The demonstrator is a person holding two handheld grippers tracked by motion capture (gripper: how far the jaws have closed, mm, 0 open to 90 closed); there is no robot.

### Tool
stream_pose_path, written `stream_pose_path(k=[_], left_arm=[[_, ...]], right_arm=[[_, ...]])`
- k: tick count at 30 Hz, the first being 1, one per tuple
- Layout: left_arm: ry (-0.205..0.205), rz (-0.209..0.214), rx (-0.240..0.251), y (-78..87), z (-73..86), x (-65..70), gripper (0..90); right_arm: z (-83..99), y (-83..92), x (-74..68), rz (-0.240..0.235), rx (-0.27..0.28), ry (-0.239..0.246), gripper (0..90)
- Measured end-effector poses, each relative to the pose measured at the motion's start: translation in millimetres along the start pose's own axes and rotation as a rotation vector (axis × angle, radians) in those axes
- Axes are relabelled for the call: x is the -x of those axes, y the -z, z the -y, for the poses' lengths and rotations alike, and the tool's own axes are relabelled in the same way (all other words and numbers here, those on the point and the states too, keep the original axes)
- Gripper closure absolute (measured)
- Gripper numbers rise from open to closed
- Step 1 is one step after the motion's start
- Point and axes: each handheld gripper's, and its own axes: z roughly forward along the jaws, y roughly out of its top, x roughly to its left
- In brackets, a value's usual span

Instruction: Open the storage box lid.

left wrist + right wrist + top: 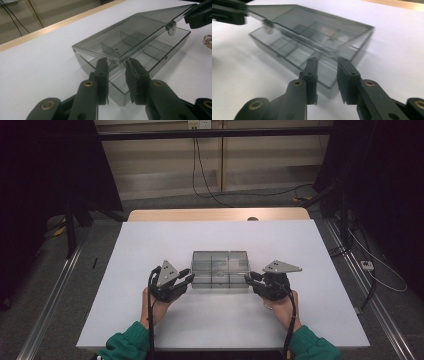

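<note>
Smoky clear compartment box (220, 268) sitting mid-table on white table (150, 240), nearer the near edge, lid (140, 30) lifted slightly ajar, dividers visible inside. No brand, label or readable writing anywhere on it. Left gripper (187, 279) at the box's near-left corner, jaws spread narrowly around that corner, not clearly pinching. Right gripper (248, 279) at the near-right corner, jaws parted, nothing pressed between.
</note>
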Motion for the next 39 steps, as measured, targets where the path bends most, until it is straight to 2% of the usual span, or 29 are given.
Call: stream_pose_path(k=[3, 6, 10, 13, 16, 25, 39], left_arm=[[0.003, 0.004, 0.004, -0.8, 0.5, -0.2, 71.4], [-0.007, 0.004, -0.003, -1.4, 0.8, -0.7, 70.4], [-0.009, 0.011, 0.000, -3.4, 0.0, -1.6, 68.2], [-0.033, 0.003, -0.006, -5.7, -0.6, -2.2, 67.1], [-0.027, 0.003, -0.004, -6.6, -0.1, -3.3, 67.2], [-0.024, -0.011, 0.008, -8.5, -0.9, -5.7, 71.3], [-0.025, -0.024, 0.040, -11.5, -7.4, -13.0, 76.1]], right_arm=[[-0.8, -2.0, 3.2, 0.045, 0.001, 0.021, 69.6], [-2.3, -4.8, 4.6, 0.061, 0.006, 0.035, 69.4], [-4.0, -7.5, 4.6, 0.059, 0.013, 0.040, 69.6], [-5.0, -8.3, 4.2, 0.063, 0.013, 0.052, 69.7], [-7.0, -7.6, 3.9, 0.070, 0.016, 0.050, 69.7], [-11.7, -7.1, 2.0, 0.069, 0.037, 0.063, 70.1], [-21.2, -4.8, 5.2, 0.070, 0.068, 0.056, 72.5]])
